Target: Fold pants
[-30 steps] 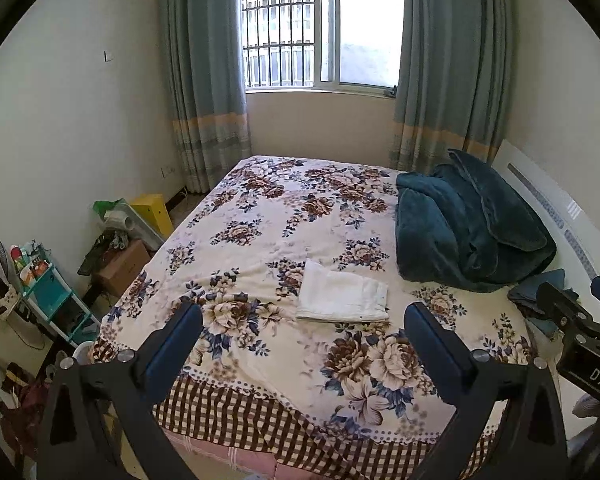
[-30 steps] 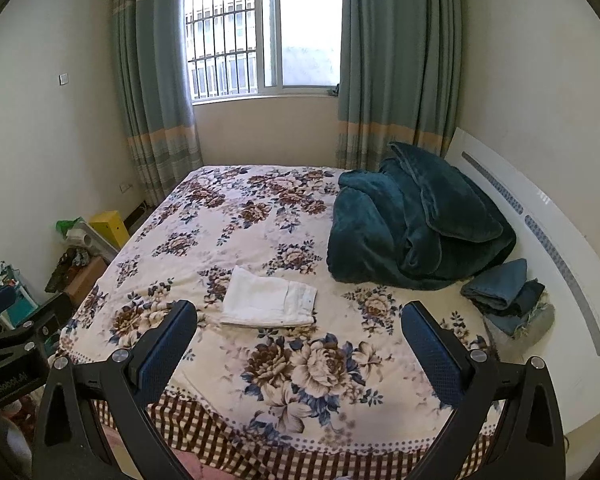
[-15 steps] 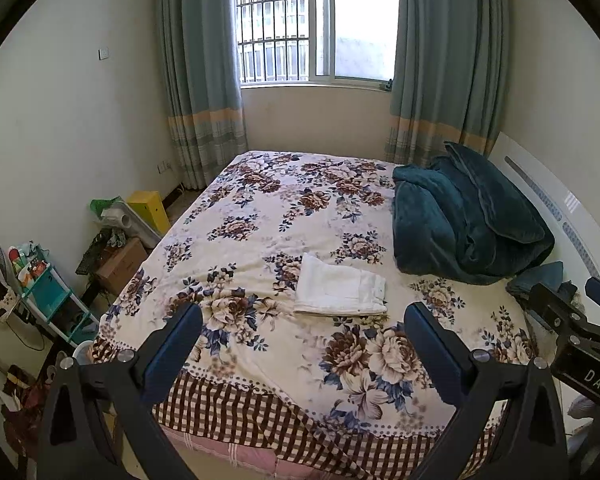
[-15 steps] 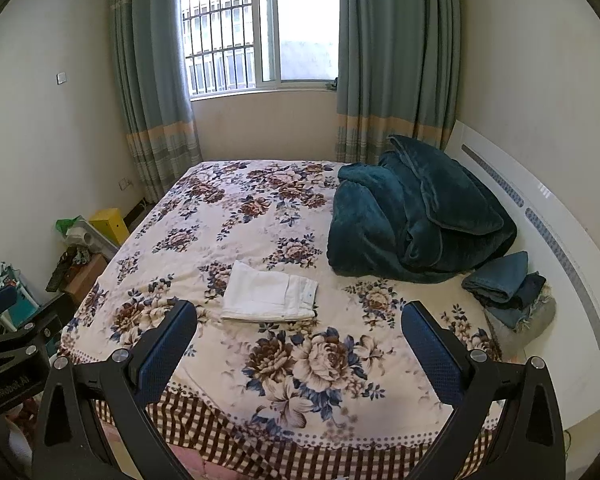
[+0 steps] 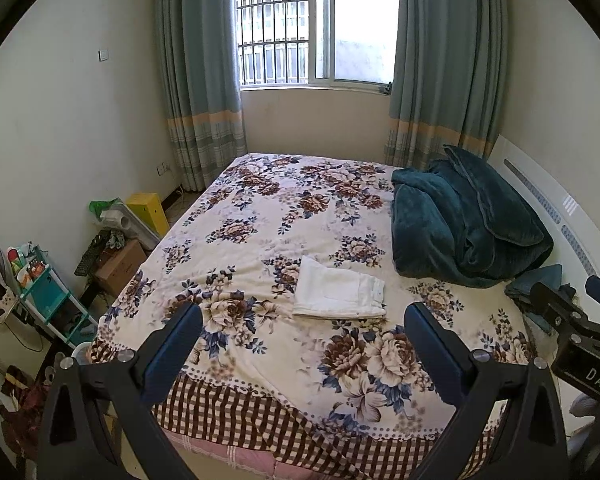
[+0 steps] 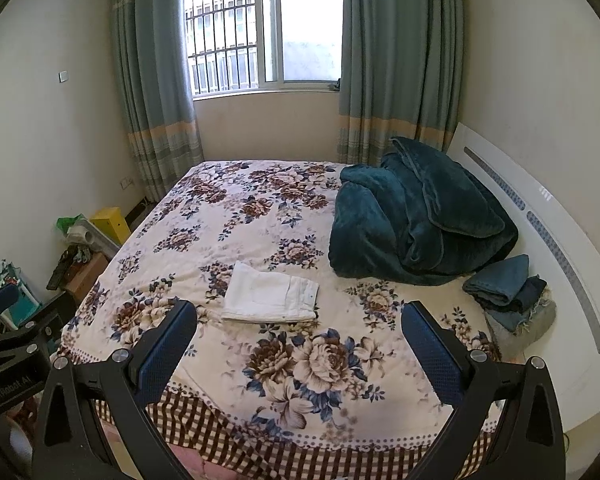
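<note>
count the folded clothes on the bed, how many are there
At least 4: the white pants on the floral bedspread near the foot, and a stack of three bluish and grey pieces by the headboard. The teal blanket may hide more.

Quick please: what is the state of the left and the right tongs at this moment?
Left tongs: open, holding nothing, above the bed's near edge.
Right tongs: open, holding nothing; the folded white pants lie untouched on the bed.

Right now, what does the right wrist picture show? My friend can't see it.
Small folded white cotton pants lie on a flower-patterned bedspread. The open blue-padded right tongs hover empty nearby, with a rumpled dark teal blanket behind.
</note>
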Demonstrator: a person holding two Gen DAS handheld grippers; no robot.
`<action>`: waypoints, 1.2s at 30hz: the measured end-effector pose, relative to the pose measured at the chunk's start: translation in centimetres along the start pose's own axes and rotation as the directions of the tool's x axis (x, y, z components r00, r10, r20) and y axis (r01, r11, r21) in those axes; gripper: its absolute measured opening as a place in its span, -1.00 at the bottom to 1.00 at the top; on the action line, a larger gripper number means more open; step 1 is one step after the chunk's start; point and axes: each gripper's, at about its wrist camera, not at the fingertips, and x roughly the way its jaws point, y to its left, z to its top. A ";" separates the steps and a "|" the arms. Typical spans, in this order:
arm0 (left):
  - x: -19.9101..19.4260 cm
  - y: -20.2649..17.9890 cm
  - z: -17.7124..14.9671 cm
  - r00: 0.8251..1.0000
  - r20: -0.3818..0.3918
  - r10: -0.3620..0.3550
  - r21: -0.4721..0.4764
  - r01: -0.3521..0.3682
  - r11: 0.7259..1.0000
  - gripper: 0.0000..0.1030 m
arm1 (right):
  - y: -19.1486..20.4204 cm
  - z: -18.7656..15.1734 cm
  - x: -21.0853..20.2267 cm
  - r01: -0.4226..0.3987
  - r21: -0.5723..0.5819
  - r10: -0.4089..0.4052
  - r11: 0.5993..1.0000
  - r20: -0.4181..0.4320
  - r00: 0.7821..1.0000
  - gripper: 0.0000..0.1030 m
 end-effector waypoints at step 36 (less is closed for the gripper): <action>0.1 -0.3 0.6 1.000 -0.001 0.002 -0.004 -0.002 1.000 1.00 | -0.1 0.0 0.8 -0.010 -0.006 0.010 1.000 -0.015 1.000 1.00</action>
